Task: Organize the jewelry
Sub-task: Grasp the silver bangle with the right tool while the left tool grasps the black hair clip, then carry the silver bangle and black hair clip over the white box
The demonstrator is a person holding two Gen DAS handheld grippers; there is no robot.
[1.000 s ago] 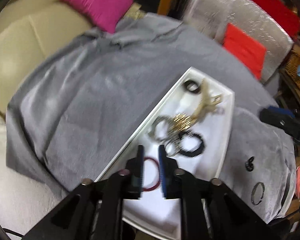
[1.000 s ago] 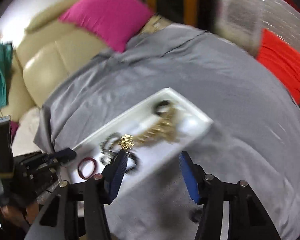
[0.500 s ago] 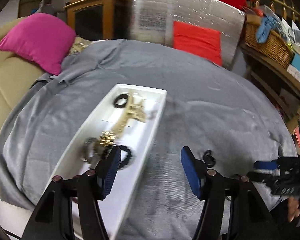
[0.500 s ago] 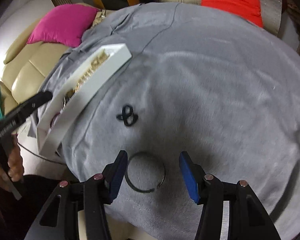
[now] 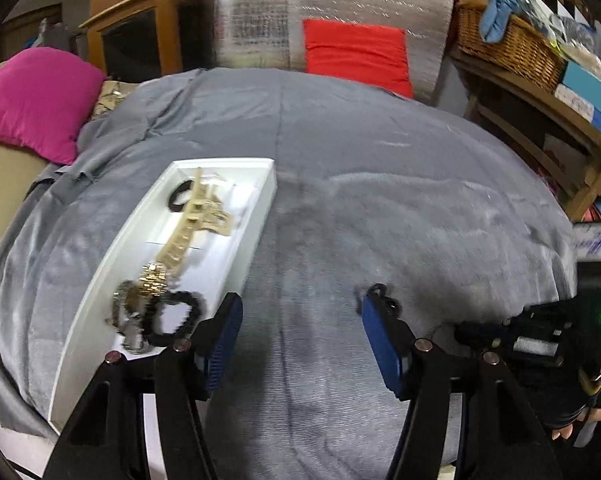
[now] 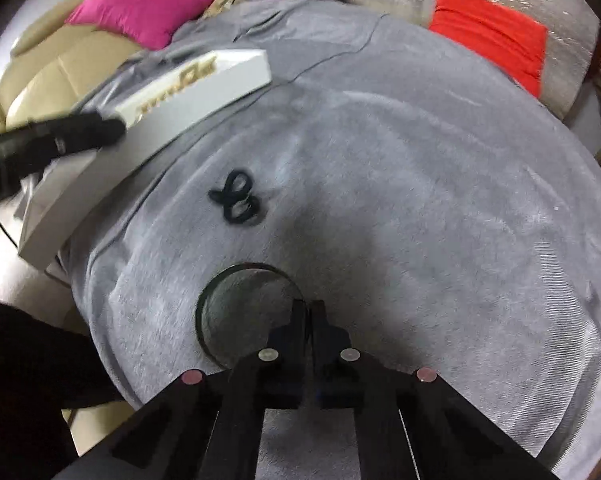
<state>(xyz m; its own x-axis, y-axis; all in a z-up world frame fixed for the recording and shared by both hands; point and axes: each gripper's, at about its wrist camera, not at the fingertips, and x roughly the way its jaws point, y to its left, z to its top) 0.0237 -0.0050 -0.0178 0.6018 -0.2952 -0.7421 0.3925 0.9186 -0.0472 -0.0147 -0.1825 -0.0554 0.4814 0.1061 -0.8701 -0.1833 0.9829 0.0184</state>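
Observation:
A long white tray on the grey cloth holds a gold chain, a black beaded bracelet and other pieces. My left gripper is open and empty, just right of the tray. A small black looped piece lies loose on the cloth and shows partly behind the left gripper's right finger. My right gripper is shut on the right rim of a thin dark bangle lying on the cloth. The tray's side shows at upper left in the right wrist view.
The grey cloth covers a round table. A beige sofa with a pink cushion stands at left. A red cushion leans at the back. A wicker basket sits on a shelf at right.
My right gripper has dropped onto the bangle and shut on its rim. My left gripper opened earlier, left the red ring in the tray and has moved right of the tray.

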